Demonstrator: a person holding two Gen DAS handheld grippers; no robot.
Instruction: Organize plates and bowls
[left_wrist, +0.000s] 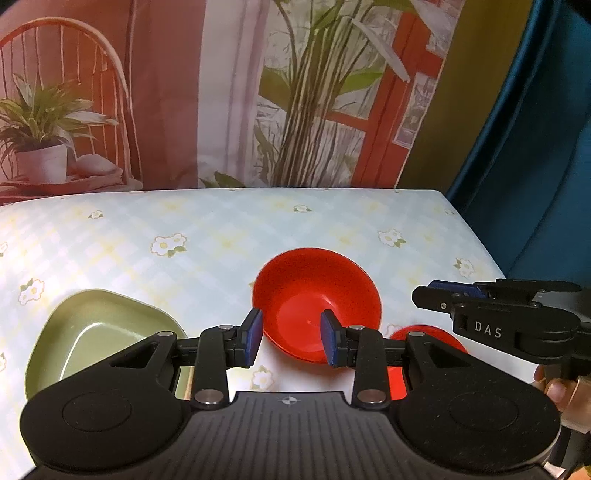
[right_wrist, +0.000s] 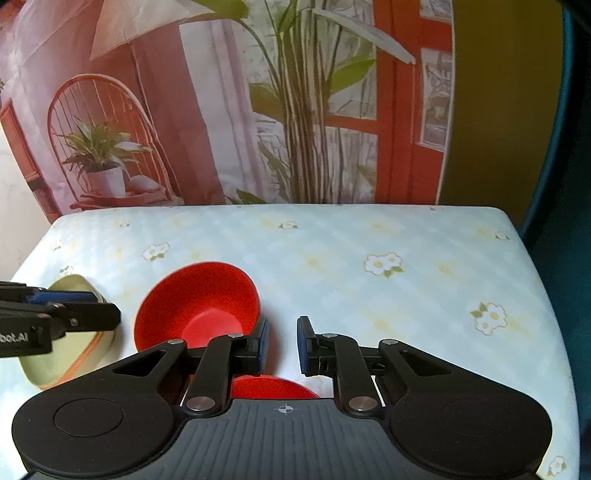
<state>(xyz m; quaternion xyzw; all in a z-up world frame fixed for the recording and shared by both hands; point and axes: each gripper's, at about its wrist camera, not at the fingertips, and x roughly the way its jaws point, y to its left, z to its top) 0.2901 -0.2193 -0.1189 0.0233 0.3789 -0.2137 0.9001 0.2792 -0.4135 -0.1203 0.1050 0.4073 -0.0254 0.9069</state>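
A red bowl (left_wrist: 317, 299) stands on the table, in the middle of the left wrist view; it also shows in the right wrist view (right_wrist: 199, 299). My left gripper (left_wrist: 291, 338) is open and empty, its fingers above the bowl's near rim. A green squarish plate (left_wrist: 99, 332) lies to its left and shows in the right wrist view (right_wrist: 62, 365). A red plate (left_wrist: 428, 336) lies right of the bowl, mostly hidden under the grippers; its edge shows in the right wrist view (right_wrist: 273, 387). My right gripper (right_wrist: 282, 345) is open and empty above that plate, and shows in the left wrist view (left_wrist: 424, 293).
The table (right_wrist: 369, 236) has a pale checked cloth with flowers. Its right edge borders a blue curtain (left_wrist: 535, 147). A printed backdrop (left_wrist: 221, 92) hangs behind the far edge.
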